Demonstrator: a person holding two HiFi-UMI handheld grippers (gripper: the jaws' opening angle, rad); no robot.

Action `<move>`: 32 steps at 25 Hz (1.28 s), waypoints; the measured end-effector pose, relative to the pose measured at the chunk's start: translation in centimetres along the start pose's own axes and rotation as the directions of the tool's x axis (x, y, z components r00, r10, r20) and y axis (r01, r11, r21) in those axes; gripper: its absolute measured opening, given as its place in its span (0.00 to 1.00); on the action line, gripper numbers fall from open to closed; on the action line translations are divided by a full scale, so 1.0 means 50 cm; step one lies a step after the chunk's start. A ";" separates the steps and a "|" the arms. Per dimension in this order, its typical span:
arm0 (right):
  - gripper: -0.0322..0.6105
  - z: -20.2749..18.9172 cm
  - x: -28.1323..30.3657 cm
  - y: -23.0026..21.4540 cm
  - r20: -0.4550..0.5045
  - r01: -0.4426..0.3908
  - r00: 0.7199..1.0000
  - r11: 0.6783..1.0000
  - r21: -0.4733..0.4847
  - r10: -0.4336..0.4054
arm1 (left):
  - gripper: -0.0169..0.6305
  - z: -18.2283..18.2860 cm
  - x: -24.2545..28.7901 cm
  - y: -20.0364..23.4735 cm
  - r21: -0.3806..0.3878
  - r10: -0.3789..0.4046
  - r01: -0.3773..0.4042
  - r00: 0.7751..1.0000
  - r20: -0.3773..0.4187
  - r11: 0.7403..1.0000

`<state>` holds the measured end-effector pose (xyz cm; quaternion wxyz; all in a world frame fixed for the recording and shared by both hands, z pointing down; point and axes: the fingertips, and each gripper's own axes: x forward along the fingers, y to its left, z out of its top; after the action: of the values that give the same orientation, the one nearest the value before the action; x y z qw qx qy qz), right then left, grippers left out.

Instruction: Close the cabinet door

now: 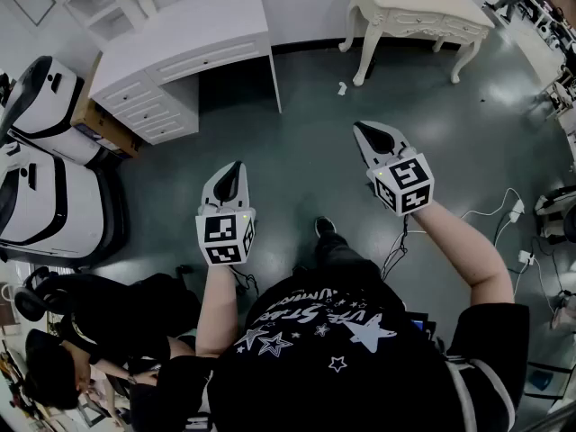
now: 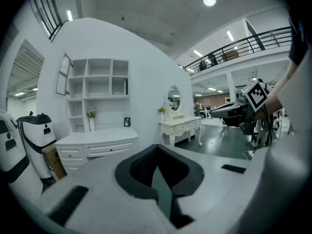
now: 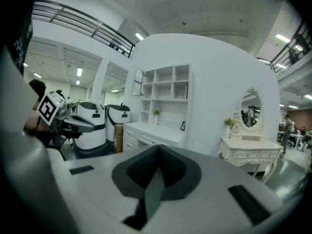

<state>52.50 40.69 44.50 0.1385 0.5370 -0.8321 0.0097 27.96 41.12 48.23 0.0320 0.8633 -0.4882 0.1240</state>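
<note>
The task is judged not yet begun. The cabinet door (image 2: 63, 74) is seen standing open at the upper left of the shelf unit (image 2: 100, 89) above the white desk (image 1: 180, 39), well apart from both tongs. The left tongs (image 1: 233, 170) and right tongs (image 1: 364, 131) are closed on nothing. The approach and the push are left to be done.
</note>
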 end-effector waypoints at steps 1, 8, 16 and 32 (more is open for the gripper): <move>0.06 0.002 0.008 0.004 0.026 0.009 1.000 1.000 0.028 -0.010 | 0.04 -0.006 0.001 0.004 0.000 0.001 -0.001 1.000 -0.004 1.000; 0.06 0.011 0.057 0.103 0.158 0.001 0.987 1.000 0.022 -0.005 | 0.04 -0.042 -0.014 0.039 -0.027 0.027 -0.027 1.000 -0.010 0.999; 0.06 0.037 0.089 0.192 0.220 -0.075 0.972 0.996 -0.050 0.084 | 0.04 -0.069 -0.059 0.074 -0.039 0.061 -0.061 0.998 -0.001 0.997; 0.06 0.079 0.380 0.211 0.251 -0.226 0.946 0.973 0.050 0.207 | 0.67 -0.062 -0.010 0.350 -0.045 0.249 -0.246 0.967 0.063 0.968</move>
<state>34.88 27.59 46.70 0.0122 0.4445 -0.8956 -0.0088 12.23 32.96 49.94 0.0156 0.7986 -0.5951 0.0887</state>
